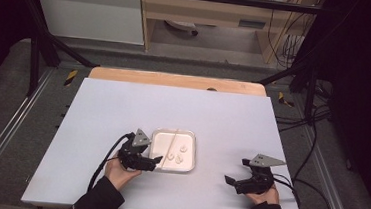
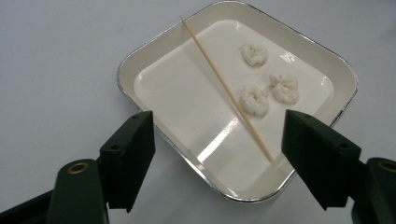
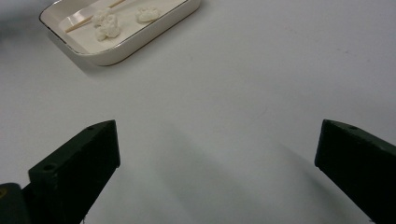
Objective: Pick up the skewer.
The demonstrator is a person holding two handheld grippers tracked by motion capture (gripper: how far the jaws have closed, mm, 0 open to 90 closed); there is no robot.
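L gripper (image 1: 155, 160) over tray (image 1: 188, 169), jaws apart

The tray (image 2: 154, 56) is seen as glossy cream-white, edged with a thin silvery line, and the three small dumplings (image 2: 254, 99) in it are coloured a matt off-white. The skewer (image 2: 224, 86) is shown in pale tan, the table (image 1: 123, 109) in plain pale grey, and the fingers (image 2: 128, 158) in black.
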